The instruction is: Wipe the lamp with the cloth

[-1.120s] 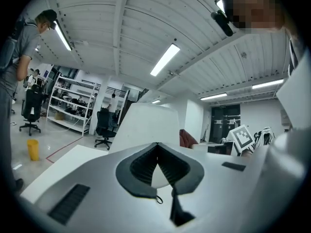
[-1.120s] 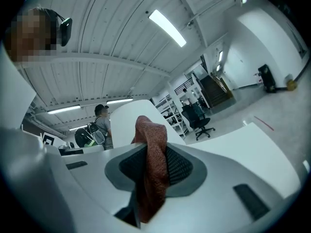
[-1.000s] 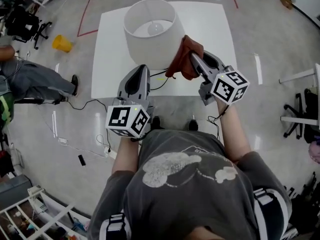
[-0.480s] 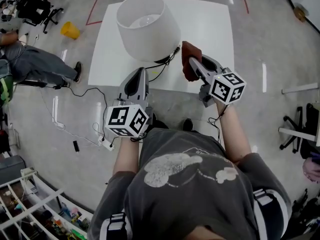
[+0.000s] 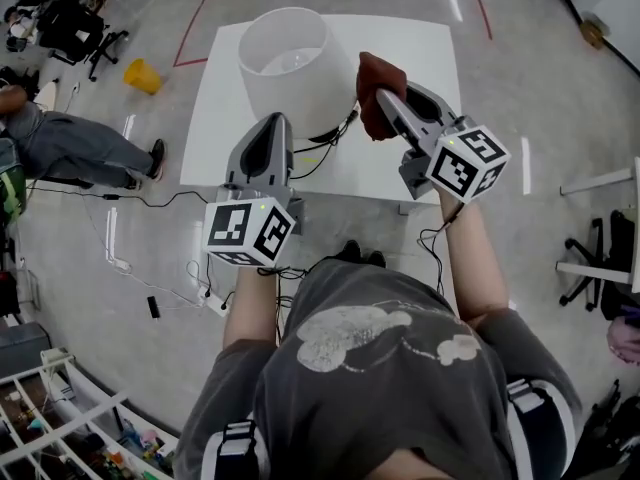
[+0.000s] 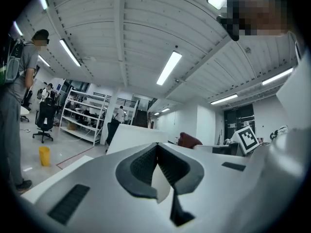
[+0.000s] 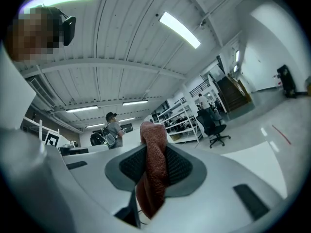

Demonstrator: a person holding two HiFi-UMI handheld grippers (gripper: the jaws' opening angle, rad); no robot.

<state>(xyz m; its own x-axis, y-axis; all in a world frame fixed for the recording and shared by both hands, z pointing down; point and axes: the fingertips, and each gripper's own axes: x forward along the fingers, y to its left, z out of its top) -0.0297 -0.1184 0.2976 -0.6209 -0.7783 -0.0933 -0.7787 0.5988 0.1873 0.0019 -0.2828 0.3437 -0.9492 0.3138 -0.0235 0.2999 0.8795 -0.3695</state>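
Observation:
A lamp with a white shade stands on the white table; its base is hidden under the shade. My right gripper is shut on a red-brown cloth, which hangs bunched at the shade's right side. In the right gripper view the cloth is pinched between the jaws of that gripper and droops below them. My left gripper sits at the near side of the shade, low down; its jaws meet at the tip with nothing between them. The cloth also shows in the left gripper view.
A black cable runs from under the shade across the table's near edge. On the floor to the left are a seated person, a yellow bucket and an office chair. Another chair stands at right.
My right gripper has carried the cloth away from the near edge and up along the shade's right side. The left gripper has stayed near the shade's near side.

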